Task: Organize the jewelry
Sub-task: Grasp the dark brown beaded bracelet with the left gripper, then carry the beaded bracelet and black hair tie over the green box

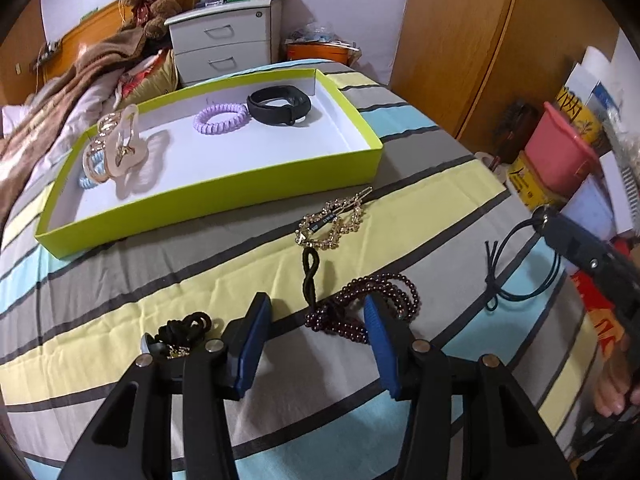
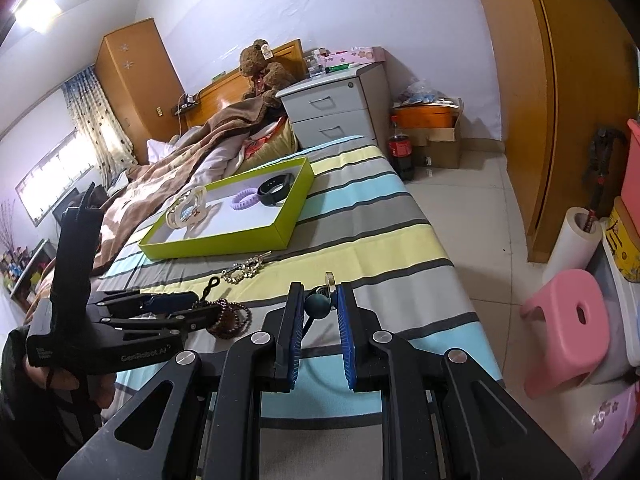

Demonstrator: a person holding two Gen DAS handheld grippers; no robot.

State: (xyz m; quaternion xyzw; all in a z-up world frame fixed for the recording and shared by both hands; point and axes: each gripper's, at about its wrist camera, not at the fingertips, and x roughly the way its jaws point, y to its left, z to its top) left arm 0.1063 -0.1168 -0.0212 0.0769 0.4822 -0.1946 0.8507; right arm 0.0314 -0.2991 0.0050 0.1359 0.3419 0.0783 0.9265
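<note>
Left gripper (image 1: 316, 320) gapes over the purple bead strand (image 1: 360, 308); right gripper (image 2: 318, 308) pinches the teal hair tie (image 2: 319, 305).

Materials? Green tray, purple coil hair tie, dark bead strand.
Green tray: looks like matte paperboard, thin folded walls, white inside. Purple coil hair tie: likely glossy plastic, moulded spiral, highlights. Dark bead strand: polished maroon beads with glints; glass, stone or plastic unclear.

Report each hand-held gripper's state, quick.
Left hand-held gripper: open, around the dark bead bracelet.
Right hand-held gripper: shut on the teal hair tie.
</note>
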